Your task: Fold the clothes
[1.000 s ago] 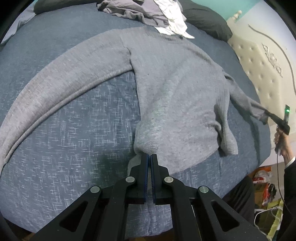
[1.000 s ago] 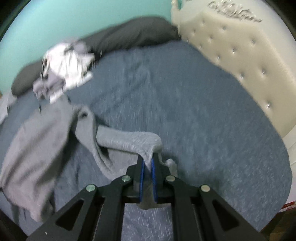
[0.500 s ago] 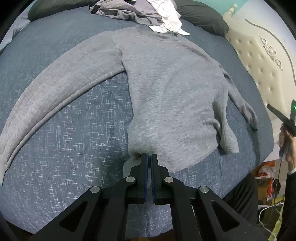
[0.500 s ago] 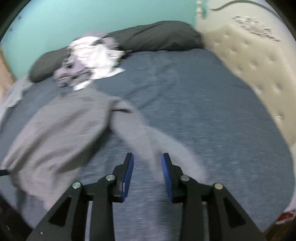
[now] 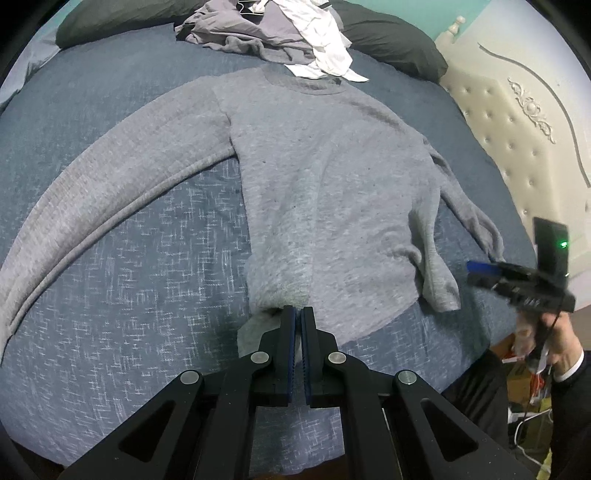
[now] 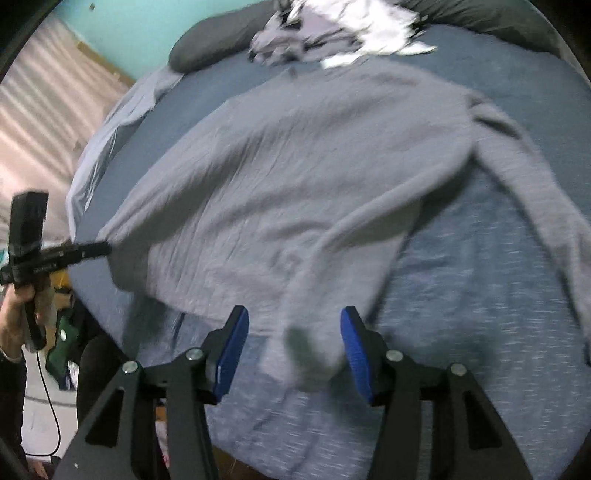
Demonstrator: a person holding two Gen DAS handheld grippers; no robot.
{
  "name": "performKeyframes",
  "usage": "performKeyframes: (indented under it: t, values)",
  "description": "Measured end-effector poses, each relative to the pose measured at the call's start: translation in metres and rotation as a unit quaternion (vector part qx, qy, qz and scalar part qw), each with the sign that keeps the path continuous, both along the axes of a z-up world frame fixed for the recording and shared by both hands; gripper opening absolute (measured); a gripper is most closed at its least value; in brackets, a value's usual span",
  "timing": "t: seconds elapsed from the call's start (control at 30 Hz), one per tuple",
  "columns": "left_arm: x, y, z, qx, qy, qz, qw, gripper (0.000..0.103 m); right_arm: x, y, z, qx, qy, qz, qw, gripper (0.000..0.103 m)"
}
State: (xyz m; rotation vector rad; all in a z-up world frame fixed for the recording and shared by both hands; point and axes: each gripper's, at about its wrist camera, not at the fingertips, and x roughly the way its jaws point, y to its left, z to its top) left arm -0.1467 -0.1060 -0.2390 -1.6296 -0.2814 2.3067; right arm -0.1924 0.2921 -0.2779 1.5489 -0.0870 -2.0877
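Right now a grey long-sleeved sweater [image 5: 325, 192] lies spread face-up across the blue-grey bedspread [image 5: 122, 295], its neck toward the far end of the bed, where a heap of grey and white clothes [image 5: 280, 33] sits against a dark pillow [image 5: 388, 37]. One sleeve runs out long and flat in a curve to the left of the left wrist view; the other sleeve lies bent and rumpled along the sweater's right side, near the cream tufted headboard [image 5: 517, 147]. The left gripper [image 5: 298, 317] has its blue-padded jaws pressed together on the bunched lower hem of the sweater, with a small tuft of grey fabric showing beside the fingers. The right gripper [image 6: 293, 325] appears in its own view with its jaws apart and opening; the lower corner of the sweater lies on the bed under the gap between the blue pads [image 6: 231, 350], and neither pad presses on the cloth. That view is blurred. In the left wrist view the right gripper shows at the far right, just off the bed's edge, held in a hand [image 5: 554, 339] with a dark sleeve and white cuff. In the right wrist view the left gripper shows at the far left, its tip at the sweater's hem.
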Motion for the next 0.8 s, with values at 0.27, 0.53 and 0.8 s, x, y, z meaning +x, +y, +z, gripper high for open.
performKeyframes:
  t: [0.27,0.53,0.8]
  values:
    - [0.003,0.002,0.001,0.0,0.003,0.001,1.0,0.003,0.002,-0.026,-0.025,0.087,-0.009,0.016,0.996,0.034]
    - [0.003,-0.002,-0.002,0.001,0.001,0.004,1.0,0.003,-0.005,0.003,-0.011,0.059,0.016,-0.015,0.998,0.004]
    - [0.0,0.001,-0.004,0.001,0.0,0.0,1.0,0.003,-0.015,0.083,0.033,0.024,0.06,-0.092,0.994,0.004]
